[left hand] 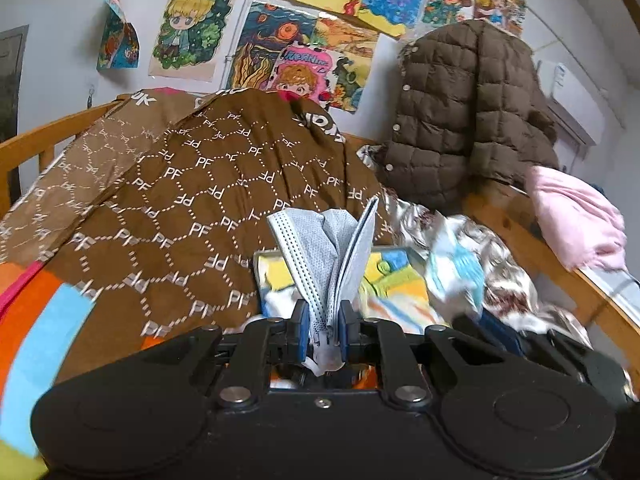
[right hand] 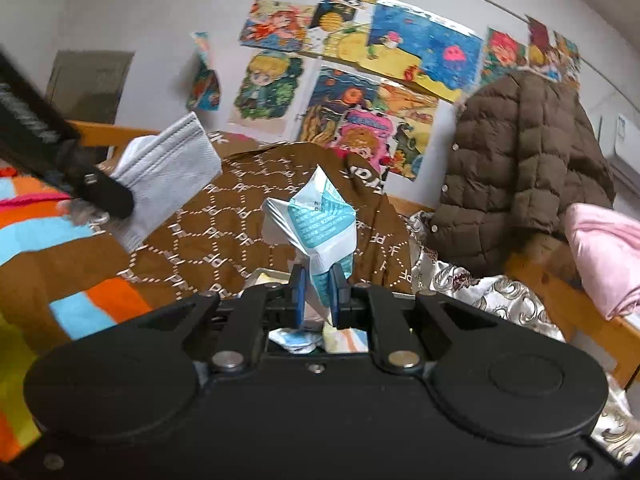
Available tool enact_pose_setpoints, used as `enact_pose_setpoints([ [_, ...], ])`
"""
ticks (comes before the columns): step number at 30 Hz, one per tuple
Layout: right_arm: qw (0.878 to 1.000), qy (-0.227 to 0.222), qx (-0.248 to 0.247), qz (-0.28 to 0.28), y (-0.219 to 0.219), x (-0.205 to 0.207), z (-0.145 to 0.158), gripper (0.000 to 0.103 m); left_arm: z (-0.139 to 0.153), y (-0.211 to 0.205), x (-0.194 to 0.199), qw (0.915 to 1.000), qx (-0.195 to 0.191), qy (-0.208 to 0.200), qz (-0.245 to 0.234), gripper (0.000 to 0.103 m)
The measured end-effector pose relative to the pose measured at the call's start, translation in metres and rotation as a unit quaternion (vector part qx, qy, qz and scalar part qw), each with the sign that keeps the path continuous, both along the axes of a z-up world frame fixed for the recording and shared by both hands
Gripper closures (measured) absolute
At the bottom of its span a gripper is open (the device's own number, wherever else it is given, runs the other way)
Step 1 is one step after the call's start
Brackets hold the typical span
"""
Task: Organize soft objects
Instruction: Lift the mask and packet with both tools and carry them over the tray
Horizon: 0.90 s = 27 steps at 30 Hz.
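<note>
A grey face mask [left hand: 324, 248] is clamped upright in the left gripper [left hand: 323, 318], a blue-white wrapper [right hand: 316, 220] likewise in the right gripper [right hand: 318, 296]; the tin box [left hand: 396, 250] lies just below both.

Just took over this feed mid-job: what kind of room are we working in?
Probably a child's bedroom: a wooden bed frame piled with bedding, cartoon drawings taped to the wall, and a brown quilted jacket hanging up.

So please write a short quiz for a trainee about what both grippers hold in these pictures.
1. True or false: the left gripper is shut on a grey face mask.
2. The right gripper holds: A) a pink cloth, B) a white and teal wrapper, C) nothing.
3. What hangs on the wooden bed frame beside the pink cloth?

Key: 1 true; 2 B; 3 a brown quilted jacket.
</note>
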State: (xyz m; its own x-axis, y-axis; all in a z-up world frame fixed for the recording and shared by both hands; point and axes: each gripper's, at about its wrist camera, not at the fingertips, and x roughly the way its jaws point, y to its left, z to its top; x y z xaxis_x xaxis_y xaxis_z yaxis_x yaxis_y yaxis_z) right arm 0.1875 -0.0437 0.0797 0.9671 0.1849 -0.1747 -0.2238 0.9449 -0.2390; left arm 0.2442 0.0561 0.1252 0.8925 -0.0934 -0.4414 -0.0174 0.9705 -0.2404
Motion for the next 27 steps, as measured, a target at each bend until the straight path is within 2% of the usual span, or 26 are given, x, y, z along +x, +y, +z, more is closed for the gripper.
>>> enact_pose_setpoints([
  [3, 1.000, 0.010, 0.018, -0.007, -0.013, 0.034, -0.009, 0.097, -0.009, -0.014, 0.043, 0.9997, 0.023, 0.009, -0.004, 0.087],
  [7, 0.996, 0.037, 0.075, -0.028, -0.039, 0.084, -0.023, 0.097, -0.029, -0.029, 0.100, 0.9990, 0.036, 0.023, -0.013, 0.087],
  [10, 0.988, 0.061, 0.134, -0.048, -0.055, 0.123, -0.038, 0.097, -0.044, -0.039, 0.141, 0.9984, 0.038, 0.033, -0.028, 0.087],
  [16, 0.976, 0.104, 0.177, -0.069, -0.082, 0.186, -0.067, 0.097, -0.064, -0.055, 0.211, 0.9968, 0.049, 0.046, -0.042, 0.087],
  [21, 0.963, 0.127, 0.226, -0.079, -0.107, 0.213, -0.079, 0.097, -0.076, -0.075, 0.251, 0.9942, 0.060, 0.066, -0.061, 0.087],
  [25, 0.956, 0.144, 0.240, -0.084, -0.130, 0.231, -0.093, 0.097, -0.089, -0.096, 0.270, 0.9884, 0.088, 0.093, -0.082, 0.087],
  [27, 0.954, 0.155, 0.240, -0.089, -0.136, 0.239, -0.105, 0.097, -0.094, -0.104, 0.274, 0.9867, 0.087, 0.103, -0.090, 0.087],
])
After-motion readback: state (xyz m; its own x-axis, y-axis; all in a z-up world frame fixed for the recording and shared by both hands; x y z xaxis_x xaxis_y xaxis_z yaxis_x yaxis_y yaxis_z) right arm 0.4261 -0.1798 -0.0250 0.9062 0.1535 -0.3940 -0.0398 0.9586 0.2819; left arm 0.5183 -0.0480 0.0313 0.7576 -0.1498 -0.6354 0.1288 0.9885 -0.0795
